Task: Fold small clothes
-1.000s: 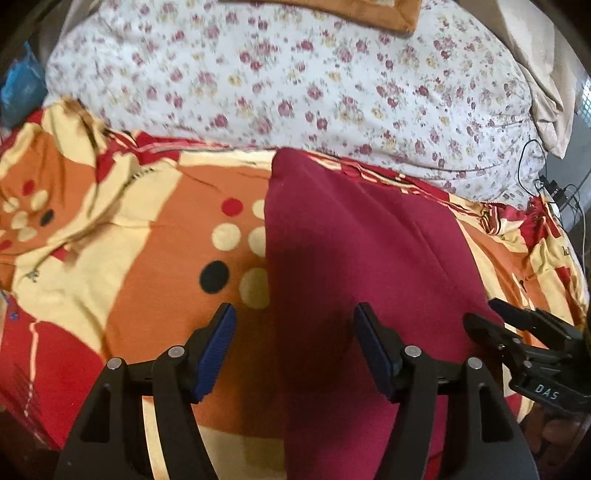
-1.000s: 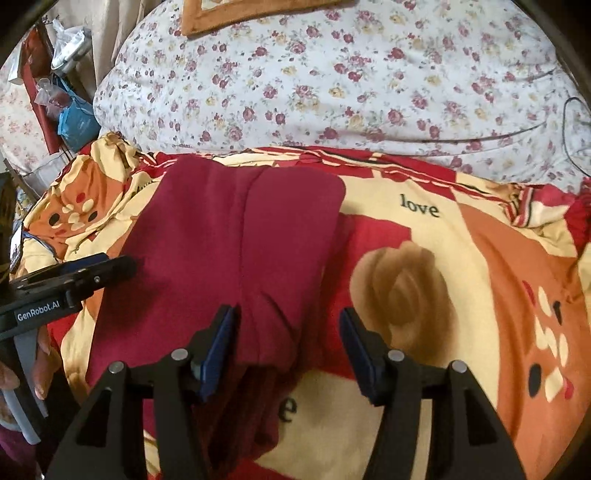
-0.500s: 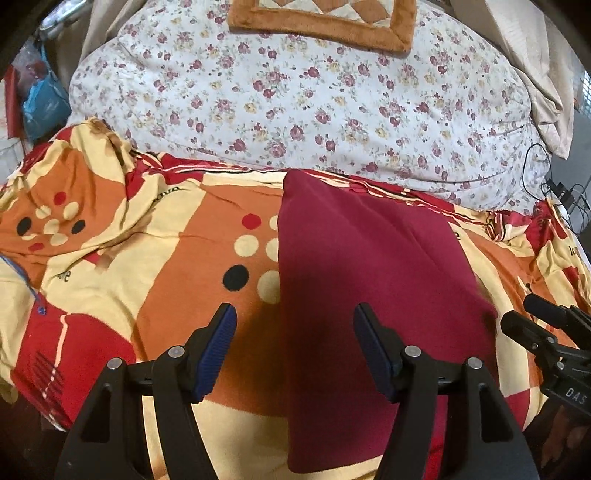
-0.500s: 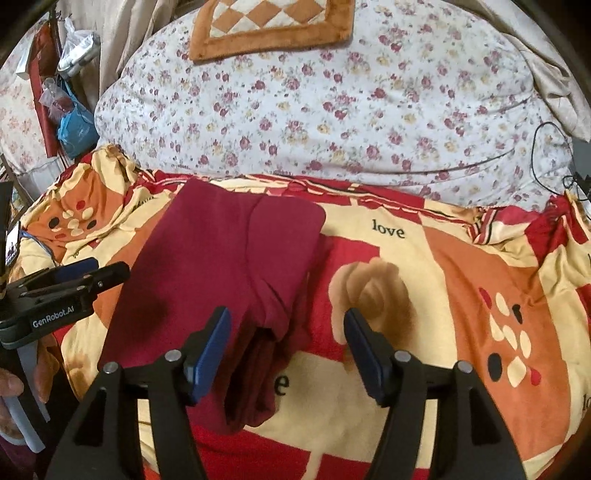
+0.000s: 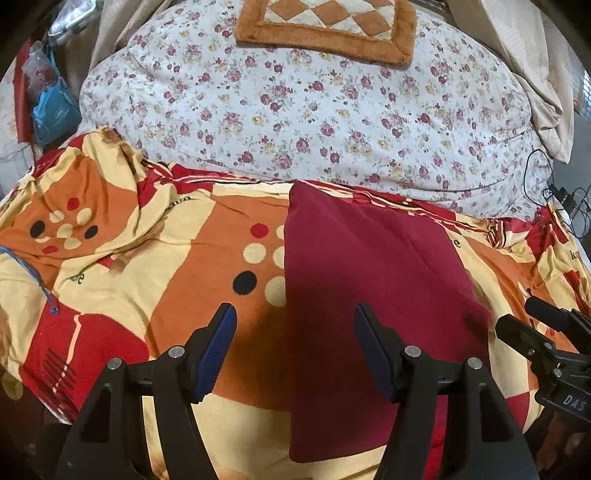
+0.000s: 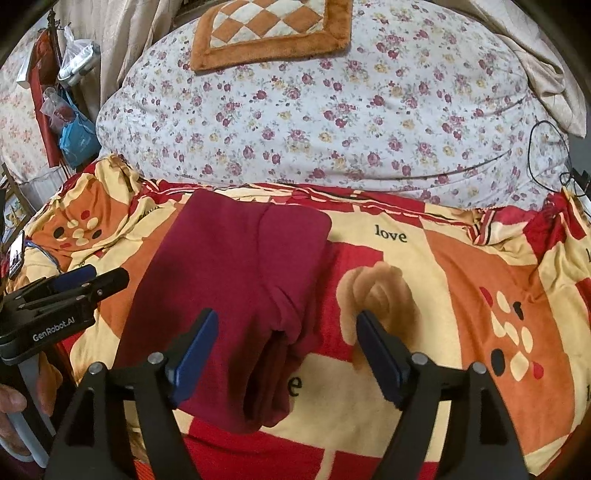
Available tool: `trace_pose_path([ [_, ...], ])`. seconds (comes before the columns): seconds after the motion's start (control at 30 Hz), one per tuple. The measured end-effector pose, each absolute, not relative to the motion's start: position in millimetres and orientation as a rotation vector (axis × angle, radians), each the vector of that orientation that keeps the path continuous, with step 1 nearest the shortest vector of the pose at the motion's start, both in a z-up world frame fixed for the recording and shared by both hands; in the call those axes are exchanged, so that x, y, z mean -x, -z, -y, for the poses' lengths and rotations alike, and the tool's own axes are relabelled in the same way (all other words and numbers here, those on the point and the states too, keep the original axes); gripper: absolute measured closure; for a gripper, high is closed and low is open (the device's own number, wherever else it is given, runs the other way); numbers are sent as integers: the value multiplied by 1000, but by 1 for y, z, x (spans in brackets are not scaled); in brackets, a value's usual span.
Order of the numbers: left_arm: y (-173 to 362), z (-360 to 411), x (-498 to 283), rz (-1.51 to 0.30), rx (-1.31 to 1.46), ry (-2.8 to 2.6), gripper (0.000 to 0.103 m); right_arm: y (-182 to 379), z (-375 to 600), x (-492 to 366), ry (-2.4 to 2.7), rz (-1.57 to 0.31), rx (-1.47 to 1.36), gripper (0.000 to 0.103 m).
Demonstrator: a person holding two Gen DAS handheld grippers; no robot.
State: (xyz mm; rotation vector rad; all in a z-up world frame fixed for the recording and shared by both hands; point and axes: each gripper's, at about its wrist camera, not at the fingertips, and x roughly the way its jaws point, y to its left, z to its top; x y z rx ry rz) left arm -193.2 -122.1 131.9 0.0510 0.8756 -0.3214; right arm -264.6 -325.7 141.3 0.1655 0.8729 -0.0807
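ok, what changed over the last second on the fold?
Both grippers pulled back and up from the maroon garment; more of the floral quilt and checked cushion now shows. The right gripper has just been opening, its pads off the cloth's folded edge. The left gripper stayed open and empty. The garment stayed folded on the patterned blanket.

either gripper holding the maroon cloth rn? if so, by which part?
Nothing held. Left gripper and right gripper both open above the folded maroon garment, which lies free on the blanket.

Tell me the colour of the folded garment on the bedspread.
Plain dark red, no print. The garment shows best in the right wrist view.
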Motion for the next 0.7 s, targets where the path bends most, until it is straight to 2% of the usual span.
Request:
trace_pose_path([
  [0.7,-123,126,189,-897,-66,310,47,-136,324,258,75,-891,-172,19],
])
